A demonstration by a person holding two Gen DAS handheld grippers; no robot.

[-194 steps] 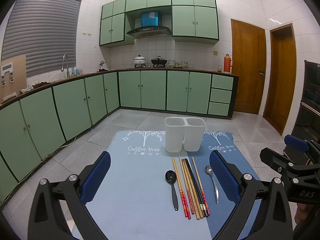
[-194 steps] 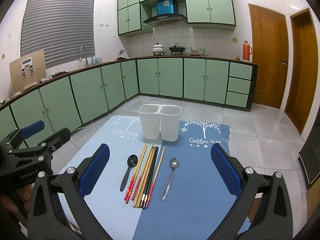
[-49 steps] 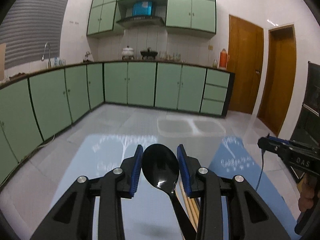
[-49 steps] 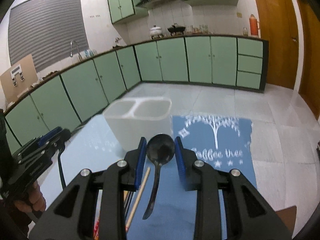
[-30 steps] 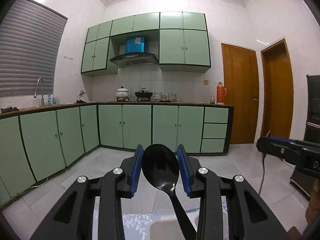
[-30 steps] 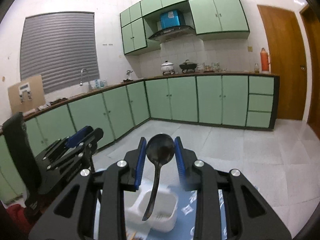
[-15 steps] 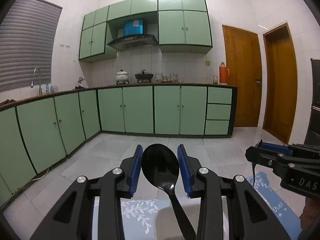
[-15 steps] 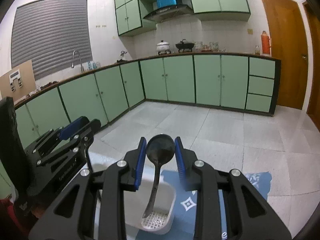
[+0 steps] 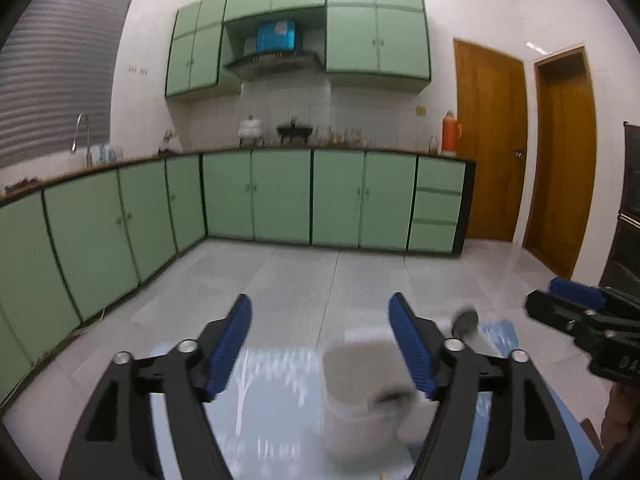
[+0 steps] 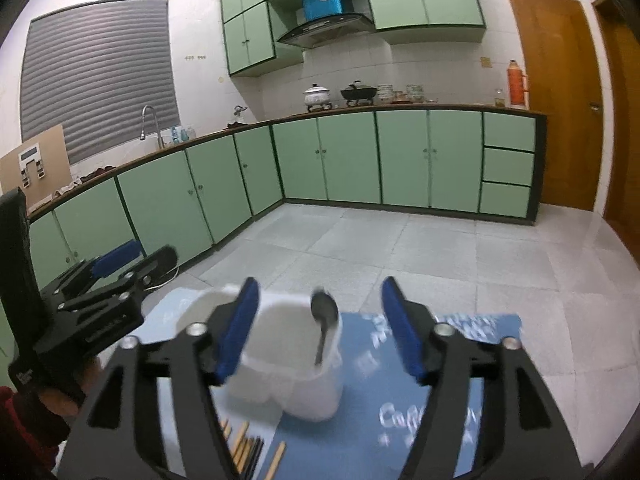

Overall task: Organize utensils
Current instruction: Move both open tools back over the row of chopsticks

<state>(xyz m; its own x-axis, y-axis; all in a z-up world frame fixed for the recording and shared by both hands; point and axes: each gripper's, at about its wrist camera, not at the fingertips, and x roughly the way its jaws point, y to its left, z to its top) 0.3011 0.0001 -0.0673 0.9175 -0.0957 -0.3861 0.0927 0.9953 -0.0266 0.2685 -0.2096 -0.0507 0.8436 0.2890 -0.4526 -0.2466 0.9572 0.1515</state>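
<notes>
**Both grippers opening above the white holder**

The left gripper (image 9: 320,344) has its jaws opening, blue pads well apart with nothing pressed between them. Just below it sits the white utensil holder (image 9: 356,384), blurred, with a dark shape in the near compartment (too smeared to name).

The right gripper (image 10: 316,328) is likewise opening, its pads clear of the metal spoon (image 10: 325,320), which stands tilted in the holder's right compartment, bowl up above the rim. The left compartment is partly hidden behind the left finger.

The holder stands on a blue mat (image 10: 400,400) printed with white lettering. In front of it, at the bottom edge, the ends of the chopsticks (image 10: 248,452) lie on the mat. Green cabinets (image 10: 352,156) line the tiled kitchen behind.
</notes>
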